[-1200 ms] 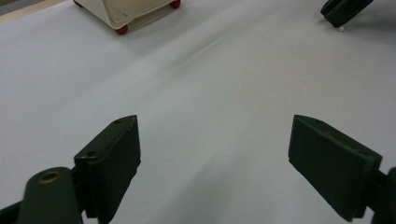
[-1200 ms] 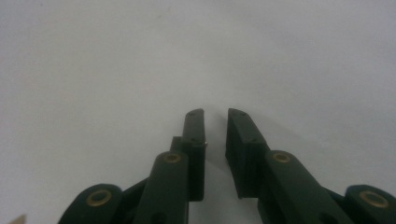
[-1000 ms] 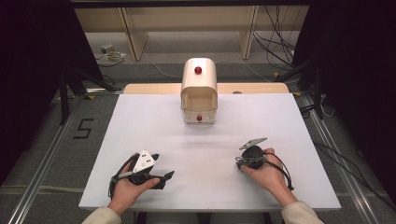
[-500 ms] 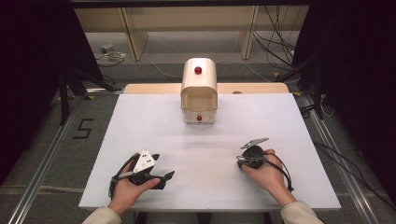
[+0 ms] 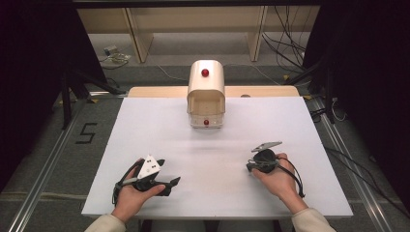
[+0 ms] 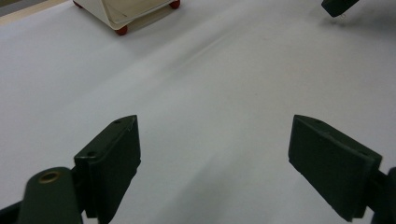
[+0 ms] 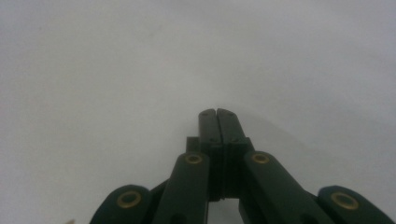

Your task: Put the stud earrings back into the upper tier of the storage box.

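A cream, round-topped box (image 5: 206, 94) with a red knob on top and another low on its front stands at the far middle of the white table (image 5: 145, 125). Its lower corner and red feet show in the left gripper view as the box (image 6: 135, 11). My left gripper (image 5: 169, 172) rests near the front left in a hand, jaws wide apart with only bare table between them (image 6: 215, 130). My right gripper (image 5: 250, 167) is held near the front right, pointing left. Its jaws are pressed flat together on nothing (image 7: 217, 114).
The table's front edge lies just under both forearms. A wooden strip (image 5: 261, 91) runs behind the white surface. Cables (image 5: 290, 67) and shelf legs (image 5: 138, 41) stand on the floor beyond. The tip of the right gripper (image 6: 338, 5) shows at the top right of the left gripper view.
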Demonstrator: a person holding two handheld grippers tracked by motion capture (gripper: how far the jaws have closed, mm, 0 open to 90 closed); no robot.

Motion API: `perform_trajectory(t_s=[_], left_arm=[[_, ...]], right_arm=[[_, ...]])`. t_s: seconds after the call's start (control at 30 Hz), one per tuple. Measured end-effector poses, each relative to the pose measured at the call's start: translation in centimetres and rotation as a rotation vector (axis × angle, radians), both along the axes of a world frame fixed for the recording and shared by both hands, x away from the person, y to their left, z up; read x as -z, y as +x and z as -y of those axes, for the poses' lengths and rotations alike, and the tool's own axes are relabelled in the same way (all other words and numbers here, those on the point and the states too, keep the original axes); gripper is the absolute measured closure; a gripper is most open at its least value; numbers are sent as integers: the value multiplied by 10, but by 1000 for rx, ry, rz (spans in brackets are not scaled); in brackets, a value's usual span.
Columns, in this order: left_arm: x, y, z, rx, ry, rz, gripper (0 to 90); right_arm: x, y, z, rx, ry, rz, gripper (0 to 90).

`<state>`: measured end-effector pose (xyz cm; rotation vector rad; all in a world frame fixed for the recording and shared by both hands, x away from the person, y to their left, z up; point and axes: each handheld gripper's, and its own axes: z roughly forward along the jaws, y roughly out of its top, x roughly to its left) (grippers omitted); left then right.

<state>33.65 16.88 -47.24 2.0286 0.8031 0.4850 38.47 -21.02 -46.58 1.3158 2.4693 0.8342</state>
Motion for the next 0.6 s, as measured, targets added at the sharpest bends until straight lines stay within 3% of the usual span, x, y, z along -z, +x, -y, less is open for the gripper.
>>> perform_trajectory(t_s=[0.6], left_arm=[[0,0,1,0,3,1,165]], right_arm=[[-16,1,1,-6,80,125,900]])
